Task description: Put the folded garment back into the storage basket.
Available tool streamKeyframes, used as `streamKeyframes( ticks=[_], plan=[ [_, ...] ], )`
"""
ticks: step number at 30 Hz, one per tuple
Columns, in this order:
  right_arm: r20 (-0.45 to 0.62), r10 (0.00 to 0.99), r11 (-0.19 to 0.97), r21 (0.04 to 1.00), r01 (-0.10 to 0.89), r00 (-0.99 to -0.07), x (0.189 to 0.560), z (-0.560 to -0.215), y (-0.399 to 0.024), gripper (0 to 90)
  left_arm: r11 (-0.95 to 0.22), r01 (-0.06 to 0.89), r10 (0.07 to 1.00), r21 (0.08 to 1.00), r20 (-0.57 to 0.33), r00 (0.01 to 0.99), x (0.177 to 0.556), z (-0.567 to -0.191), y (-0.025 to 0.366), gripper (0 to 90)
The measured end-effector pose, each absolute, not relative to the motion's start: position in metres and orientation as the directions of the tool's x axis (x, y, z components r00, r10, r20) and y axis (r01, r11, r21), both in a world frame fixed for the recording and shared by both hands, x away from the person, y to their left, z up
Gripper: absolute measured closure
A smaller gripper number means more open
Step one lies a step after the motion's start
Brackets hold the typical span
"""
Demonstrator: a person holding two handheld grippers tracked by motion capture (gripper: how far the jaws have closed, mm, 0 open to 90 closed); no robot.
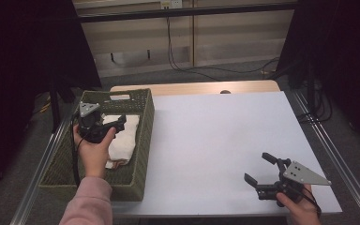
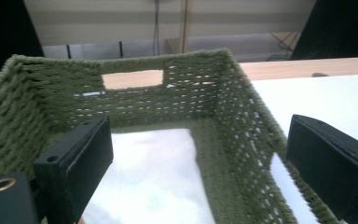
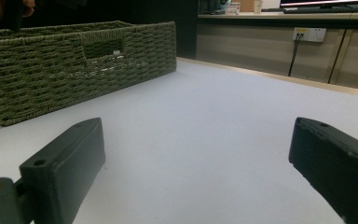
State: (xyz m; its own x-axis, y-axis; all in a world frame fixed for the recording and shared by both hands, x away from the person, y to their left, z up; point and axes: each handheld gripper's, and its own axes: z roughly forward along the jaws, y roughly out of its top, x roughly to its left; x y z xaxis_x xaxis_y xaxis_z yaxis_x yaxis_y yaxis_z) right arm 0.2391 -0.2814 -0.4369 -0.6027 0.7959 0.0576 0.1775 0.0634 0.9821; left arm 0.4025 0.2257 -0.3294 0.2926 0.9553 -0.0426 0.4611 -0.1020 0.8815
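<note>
A green woven basket stands on the left side of the white table. Inside it lies a white cloth, crumpled. My left gripper hangs over the basket's far half, open, with nothing between its jaws. In the left gripper view the cloth lies below the left gripper, and the basket wall with its handle hole rises behind. My right gripper is low over the table's near right corner, open and empty. The right gripper view looks past the right gripper toward the basket.
A strip of wooden tabletop shows behind the white sheet. Metal rails run along both sides of the table. Cables hang on the back wall. Dark curtains flank the scene.
</note>
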Motion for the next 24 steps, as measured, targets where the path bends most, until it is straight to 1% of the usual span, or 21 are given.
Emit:
streamKeyframes(
  ticks=[1,3,5,8,11,13,19,20,22,24],
  plan=[
    [0.059,0.792,0.061,0.983,0.175,-0.607,0.239,-0.437,-0.281,3.1,-0.085,0.450,0.953,0.889,-0.059,0.296,0.402,-0.330,0.224,7.7],
    [0.056,0.795,0.064,0.982,0.176,-0.604,0.239,-0.436,-0.282,3.1,-0.107,0.449,0.952,0.887,-0.039,0.304,0.399,-0.328,0.224,7.7],
    [0.056,0.792,0.064,0.983,0.173,-0.608,0.239,-0.437,-0.282,3.1,-0.097,0.435,0.951,0.895,-0.046,0.307,0.397,-0.327,0.222,7.7],
    [0.056,0.794,0.064,0.983,0.174,-0.605,0.239,-0.437,-0.282,3.1,-0.110,0.421,0.947,0.900,-0.034,0.319,0.394,-0.325,0.220,7.7],
    [0.056,0.792,0.064,0.983,0.174,-0.607,0.239,-0.437,-0.281,3.1,-0.090,0.418,0.943,0.904,-0.057,0.328,0.390,-0.323,0.218,7.5],
    [0.059,0.792,0.062,0.982,0.176,-0.608,0.239,-0.436,-0.281,3.1,-0.089,0.403,0.940,0.911,-0.057,0.336,0.388,-0.322,0.218,7.3],
    [0.056,0.792,0.065,0.982,0.175,-0.608,0.239,-0.437,-0.281,3.1,-0.086,0.397,0.937,0.914,-0.061,0.344,0.382,-0.321,0.217,7.3],
    [0.057,0.791,0.065,0.982,0.176,-0.609,0.239,-0.437,-0.281,3.1,-0.101,0.397,0.934,0.912,-0.049,0.353,0.382,-0.320,0.217,7.3],
    [0.056,0.791,0.065,0.982,0.176,-0.609,0.239,-0.436,-0.281,3.1,-0.080,0.393,0.933,0.916,-0.070,0.353,0.380,-0.319,0.216,7.3],
    [0.058,0.792,0.063,0.982,0.176,-0.608,0.239,-0.437,-0.281,3.1,-0.089,0.393,0.930,0.915,-0.065,0.363,0.378,-0.319,0.215,7.1]
  ],
)
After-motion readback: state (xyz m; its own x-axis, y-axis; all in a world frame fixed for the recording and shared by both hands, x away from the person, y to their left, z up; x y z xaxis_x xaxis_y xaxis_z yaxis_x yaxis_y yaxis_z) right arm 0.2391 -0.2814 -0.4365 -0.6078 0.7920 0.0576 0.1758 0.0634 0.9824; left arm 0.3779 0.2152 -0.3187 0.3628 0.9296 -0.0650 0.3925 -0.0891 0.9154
